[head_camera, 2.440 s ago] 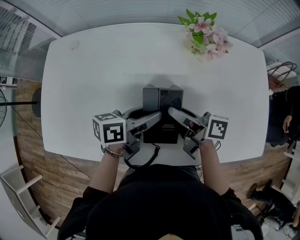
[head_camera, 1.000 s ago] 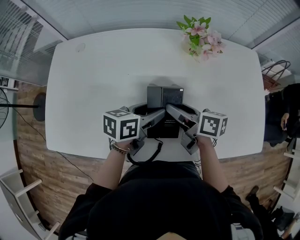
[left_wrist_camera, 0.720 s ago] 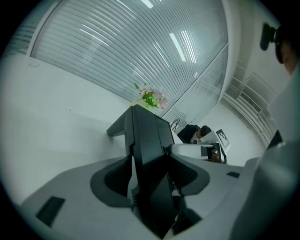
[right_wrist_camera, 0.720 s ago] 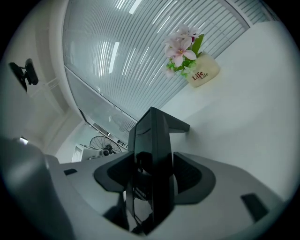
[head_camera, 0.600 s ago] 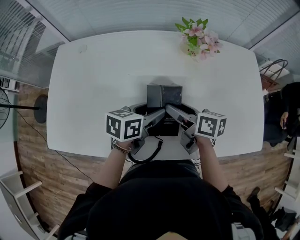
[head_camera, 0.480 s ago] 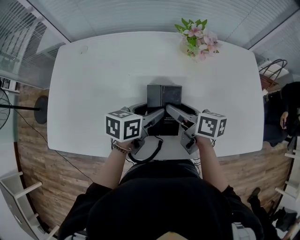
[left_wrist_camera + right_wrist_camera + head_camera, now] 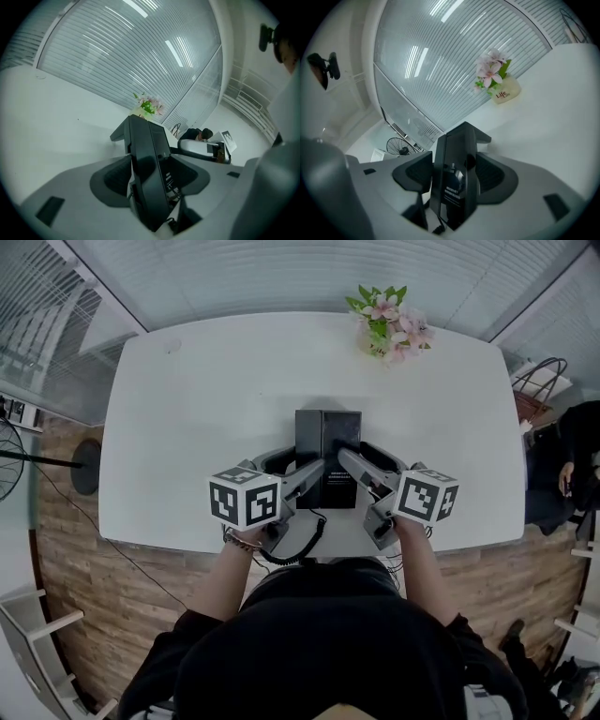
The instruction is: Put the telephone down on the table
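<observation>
A black telephone [image 7: 328,442] lies lengthwise over the front middle of the white table [image 7: 206,390], and its coiled cord [image 7: 302,542] hangs past the near edge. My left gripper [image 7: 292,471] is on its left side; in the left gripper view the telephone [image 7: 147,159] stands edge-on with both pads against it. My right gripper [image 7: 362,459] is at its right side. Its jaws have just been opening. In the right gripper view the telephone [image 7: 457,173] still sits between the pads, which barely clear it.
A vase of pink flowers [image 7: 386,326] stands at the table's far right edge. A fan [image 7: 401,145] stands on the wooden floor to the left. Another person [image 7: 572,474] and a wire rack are at the far right, beyond the table.
The telephone and both grippers have stayed at the table's front middle. The marker cubes have drifted slightly towards the near edge.
</observation>
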{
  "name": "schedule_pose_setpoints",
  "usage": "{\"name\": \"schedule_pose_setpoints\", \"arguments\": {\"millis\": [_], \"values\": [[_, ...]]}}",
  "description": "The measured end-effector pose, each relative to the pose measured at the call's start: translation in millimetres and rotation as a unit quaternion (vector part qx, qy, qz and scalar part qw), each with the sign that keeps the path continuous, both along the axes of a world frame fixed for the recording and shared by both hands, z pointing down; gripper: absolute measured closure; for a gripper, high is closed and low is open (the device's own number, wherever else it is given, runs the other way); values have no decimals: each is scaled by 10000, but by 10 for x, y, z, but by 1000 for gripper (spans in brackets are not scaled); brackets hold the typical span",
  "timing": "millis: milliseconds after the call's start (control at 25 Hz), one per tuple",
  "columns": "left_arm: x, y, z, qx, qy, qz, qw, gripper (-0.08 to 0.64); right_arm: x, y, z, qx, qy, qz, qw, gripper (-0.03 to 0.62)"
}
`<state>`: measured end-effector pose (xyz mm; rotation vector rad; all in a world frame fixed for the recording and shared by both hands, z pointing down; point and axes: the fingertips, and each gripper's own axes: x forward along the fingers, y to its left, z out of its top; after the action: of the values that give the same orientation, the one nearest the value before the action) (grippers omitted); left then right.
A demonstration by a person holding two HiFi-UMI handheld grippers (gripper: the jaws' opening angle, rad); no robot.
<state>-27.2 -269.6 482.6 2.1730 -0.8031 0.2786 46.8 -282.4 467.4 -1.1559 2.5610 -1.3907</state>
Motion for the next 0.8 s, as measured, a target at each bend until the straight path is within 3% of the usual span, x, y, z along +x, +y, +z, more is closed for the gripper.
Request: {"name": "schedule_pose_setpoints", "arguments": {"millis": [280, 800], "values": [[-74, 64, -110, 269, -89, -183, 9994, 305, 25, 54, -293, 488, -112, 132, 9987, 319], [-126, 201, -774, 1347, -70, -264, 9905, 308, -98, 262, -849, 1425, 99, 49, 9897, 321]]}}
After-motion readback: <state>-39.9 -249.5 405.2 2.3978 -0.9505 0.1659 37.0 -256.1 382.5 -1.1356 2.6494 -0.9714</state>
